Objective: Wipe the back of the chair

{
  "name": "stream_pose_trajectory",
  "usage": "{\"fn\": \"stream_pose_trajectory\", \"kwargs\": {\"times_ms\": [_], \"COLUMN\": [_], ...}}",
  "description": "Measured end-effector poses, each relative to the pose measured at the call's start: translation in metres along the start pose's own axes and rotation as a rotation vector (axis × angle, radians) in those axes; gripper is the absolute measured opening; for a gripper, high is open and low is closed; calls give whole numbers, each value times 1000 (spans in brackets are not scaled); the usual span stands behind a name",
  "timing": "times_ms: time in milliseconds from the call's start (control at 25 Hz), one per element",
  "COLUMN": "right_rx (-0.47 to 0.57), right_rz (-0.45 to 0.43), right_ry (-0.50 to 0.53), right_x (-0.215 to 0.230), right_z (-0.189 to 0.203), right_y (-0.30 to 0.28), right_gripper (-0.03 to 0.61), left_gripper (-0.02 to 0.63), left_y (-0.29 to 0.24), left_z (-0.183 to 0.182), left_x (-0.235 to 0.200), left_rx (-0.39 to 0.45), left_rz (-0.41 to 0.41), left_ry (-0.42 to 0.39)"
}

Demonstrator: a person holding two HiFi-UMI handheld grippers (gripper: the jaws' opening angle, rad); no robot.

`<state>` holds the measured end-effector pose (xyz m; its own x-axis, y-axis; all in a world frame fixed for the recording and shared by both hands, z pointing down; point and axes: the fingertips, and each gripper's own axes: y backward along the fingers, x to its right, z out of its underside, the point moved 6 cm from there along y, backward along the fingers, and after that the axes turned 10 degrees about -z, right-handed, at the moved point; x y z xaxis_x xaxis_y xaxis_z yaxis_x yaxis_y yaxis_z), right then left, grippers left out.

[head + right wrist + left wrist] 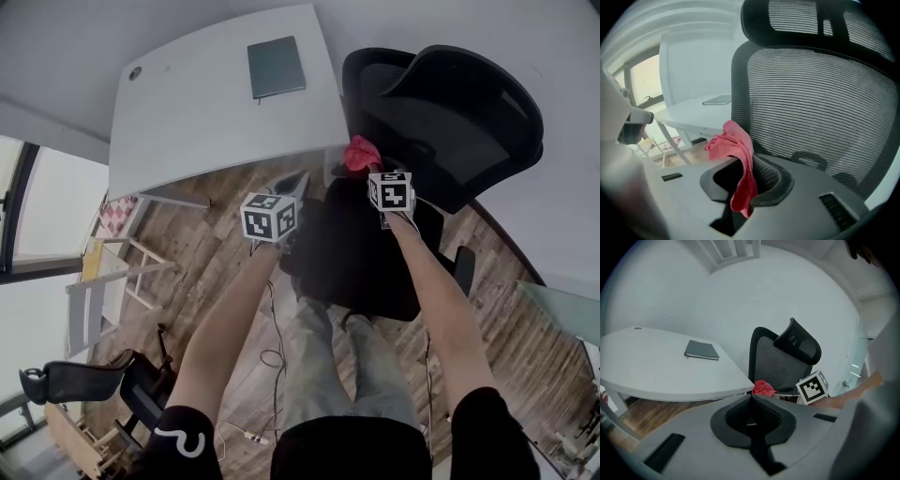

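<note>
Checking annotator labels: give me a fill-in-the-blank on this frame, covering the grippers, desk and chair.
The right gripper is shut on the red ___.
The left gripper is shut on ___.
The notebook lies on the ___.
The chair has a black ___ back.
Missing: cloth; nothing; desk; mesh.

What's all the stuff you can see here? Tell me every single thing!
chair: one, black mesh, in front of the person, beside the desk
cloth: one, red, pinched in the right tool, close to the chair's back
desk: one, white, left of the chair
notebook: one, dark grey, flat on the desk
second chair: one, black, far lower left
rack: one, white, on the floor at left
cable: at least one, dark, on the floor
floor: brown wood
arms: two, bare, black sleeves
left tool: one, grey, shut, empty
right tool: one, grey, shut on the cloth
</note>
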<state>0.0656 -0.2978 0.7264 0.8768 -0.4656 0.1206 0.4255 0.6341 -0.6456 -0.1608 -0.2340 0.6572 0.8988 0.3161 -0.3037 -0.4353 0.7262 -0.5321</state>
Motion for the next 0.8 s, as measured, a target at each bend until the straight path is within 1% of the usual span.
{"fn": "stream_pose_trajectory", "kwargs": {"times_ms": [160, 320, 600, 800], "right_rx": [-14, -20, -9, -11], "right_rz": [47, 93, 152, 189], "right_ry": [-37, -77, -122, -150], "right_x": [9, 28, 67, 98], "right_z": [4, 10, 23, 38], "right_y": [-2, 6, 32, 59], "right_gripper": [72, 72, 72, 72], "left_gripper": [25, 25, 25, 25], "left_y": [-2, -6, -17, -28], "left_z": [1, 2, 5, 5], "left_x": [-2, 5, 29, 60], "left_rx": [-4, -9, -14, -16], "left_rz": [3, 14, 34, 60], "left_ry": [4, -1, -17, -31]}}
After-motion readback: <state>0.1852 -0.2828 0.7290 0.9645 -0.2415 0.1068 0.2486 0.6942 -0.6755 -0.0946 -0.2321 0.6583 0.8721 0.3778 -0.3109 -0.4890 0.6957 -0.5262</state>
